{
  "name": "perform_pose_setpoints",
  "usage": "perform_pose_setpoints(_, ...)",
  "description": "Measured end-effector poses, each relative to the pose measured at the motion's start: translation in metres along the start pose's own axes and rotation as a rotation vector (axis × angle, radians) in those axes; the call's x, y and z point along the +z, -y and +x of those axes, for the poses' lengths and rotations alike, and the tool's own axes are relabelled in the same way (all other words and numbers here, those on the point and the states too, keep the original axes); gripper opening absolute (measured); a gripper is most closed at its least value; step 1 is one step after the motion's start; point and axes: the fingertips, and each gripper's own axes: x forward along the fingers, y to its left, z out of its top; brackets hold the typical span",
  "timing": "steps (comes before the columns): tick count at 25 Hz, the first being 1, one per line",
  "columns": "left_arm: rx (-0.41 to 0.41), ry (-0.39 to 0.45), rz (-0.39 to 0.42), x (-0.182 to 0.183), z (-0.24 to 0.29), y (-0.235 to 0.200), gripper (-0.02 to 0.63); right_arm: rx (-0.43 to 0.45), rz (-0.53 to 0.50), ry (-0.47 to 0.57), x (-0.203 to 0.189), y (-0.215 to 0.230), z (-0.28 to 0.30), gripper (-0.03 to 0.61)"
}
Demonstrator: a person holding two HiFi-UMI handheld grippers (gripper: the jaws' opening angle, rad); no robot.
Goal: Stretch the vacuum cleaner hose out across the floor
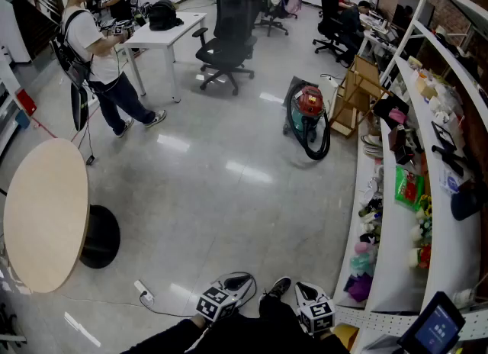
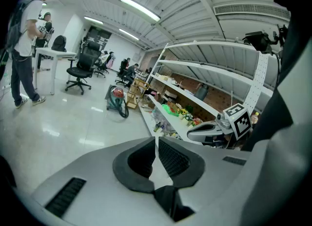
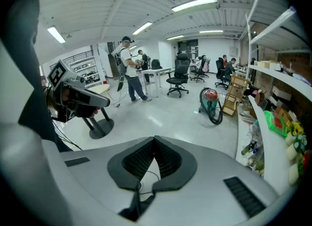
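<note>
Left tongs [image 2: 156,148]: pale grey moulded shell, black ribbed pads [image 2: 171,159] set in a dark oval surround, black slotted vent [image 2: 68,196] on the shell. Right tongs [image 3: 155,148]: same build, grey w/ black ribbed pads & slotted vents. Each has a white cube w/ black square markers: left cube [image 1: 213,303], right cube [image 1: 319,316]. Person wears dark clothing [image 1: 229,337] & black shoe [image 1: 280,287] w/ pale trim.

Head view looks steeply down over the floor [image 1: 229,200]; both gripper views look low across it, all sharing the distant vacuum cleaner [image 1: 308,112].
</note>
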Motion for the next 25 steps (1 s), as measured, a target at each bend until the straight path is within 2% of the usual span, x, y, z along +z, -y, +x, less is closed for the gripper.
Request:
perform_pose_setpoints(4, -0.016, -0.026, 0.024, -0.019, -0.022, 0.012, 0.035, -0.006, -0.042, 0.007, -0.004, -0.027, -0.016, 0.013)
perform_pose_setpoints(11, -0.05, 0.01, 0.088, -0.01, -0.018, 0.077, 0.035, -0.027, -0.003, 0.089, -0.033, -0.037, -0.066, 0.012)
perform_pose_setpoints(16, -0.086, -0.029, 0.131, -0.038, 0.013, 0.161, 0.035, 0.008, 0.069, 0.18, -0.104, -0.036, -0.111, 0.012)
perform_pose_setpoints(19, -0.156, -0.079, 0.088, -0.065, 0.036, 0.233, 0.035, -0.022, 0.122, 0.155, -0.15, -0.025, -0.155, 0.012)
perform_pose_setpoints(20, -0.185, -0.095, 0.097, -0.075, 0.042, 0.256, 0.035, -0.03, 0.147, 0.138, -0.163, -0.023, -0.167, 0.012)
perform_pose_setpoints(23, -0.209, -0.14, 0.222, -0.101, 0.051, 0.301, 0.035, -0.023, 0.221, 0.165, -0.198, -0.022, -0.186, 0.012)
perform_pose_setpoints(25, -0.197, -0.155, 0.263, -0.11, 0.055, 0.318, 0.035, -0.028, 0.231, 0.183, -0.208, -0.014, -0.201, 0.012)
